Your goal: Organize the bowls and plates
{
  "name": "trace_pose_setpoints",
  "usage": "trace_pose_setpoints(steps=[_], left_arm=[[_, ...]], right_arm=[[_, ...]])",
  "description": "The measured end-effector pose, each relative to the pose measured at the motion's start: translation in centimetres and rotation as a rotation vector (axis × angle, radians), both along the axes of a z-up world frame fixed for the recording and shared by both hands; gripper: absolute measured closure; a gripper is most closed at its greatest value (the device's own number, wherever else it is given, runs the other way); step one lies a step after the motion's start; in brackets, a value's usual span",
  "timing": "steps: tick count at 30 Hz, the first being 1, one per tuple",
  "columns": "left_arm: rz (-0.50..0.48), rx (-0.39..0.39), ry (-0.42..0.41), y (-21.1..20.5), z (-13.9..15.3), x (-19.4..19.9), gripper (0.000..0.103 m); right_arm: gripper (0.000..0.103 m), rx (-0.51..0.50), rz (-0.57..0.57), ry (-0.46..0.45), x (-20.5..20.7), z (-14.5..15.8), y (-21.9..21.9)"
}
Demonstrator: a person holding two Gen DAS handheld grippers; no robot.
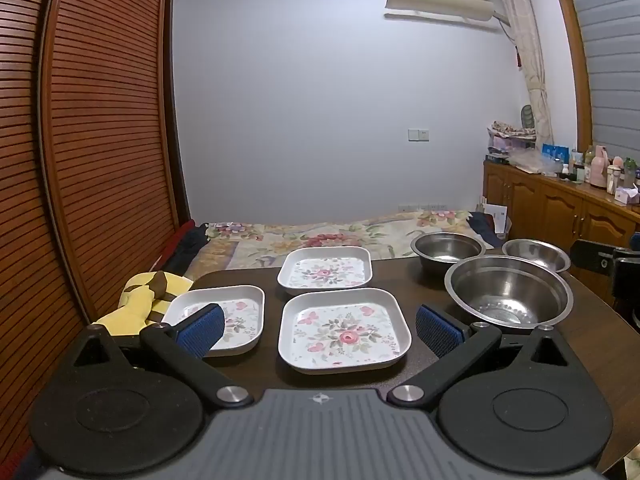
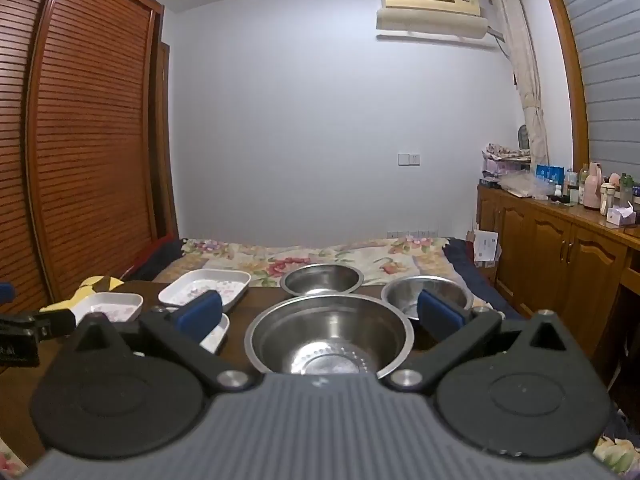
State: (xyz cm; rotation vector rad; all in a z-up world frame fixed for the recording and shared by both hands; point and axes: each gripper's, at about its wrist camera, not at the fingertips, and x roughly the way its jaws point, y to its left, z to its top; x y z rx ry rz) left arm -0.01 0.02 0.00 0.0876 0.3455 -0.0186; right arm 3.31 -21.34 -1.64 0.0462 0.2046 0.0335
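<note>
Three square white plates with flower prints lie on the dark table [image 1: 404,276]: a near one [image 1: 344,330], a far one [image 1: 325,270] and a left one [image 1: 236,320]. To their right stand three steel bowls: a large one [image 1: 508,294], a far one [image 1: 447,250] and a small right one [image 1: 536,254]. My left gripper [image 1: 320,326] hangs open just short of the near plate, nothing between its blue pads. My right gripper [image 2: 320,312] is open too, facing the large bowl [image 2: 329,334], with the other bowls [image 2: 322,278] [image 2: 426,294] behind it.
A yellow soft toy [image 1: 142,300] lies at the table's left edge. Past the table is a bed with a flowered cover [image 1: 320,234]. A slatted wooden wardrobe [image 1: 80,140] stands at the left. A wooden cabinet [image 1: 560,208] crowded with bottles runs along the right wall.
</note>
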Motion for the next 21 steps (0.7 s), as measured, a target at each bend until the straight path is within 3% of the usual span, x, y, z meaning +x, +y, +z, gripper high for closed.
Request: trace_pose_setpoints(steps=[21], left_arm=[[0.0,-0.002,-0.001,0.01,0.0,0.0,0.0]], right_arm=[[0.0,-0.012,-0.003,0.003,0.05,-0.41,0.3]])
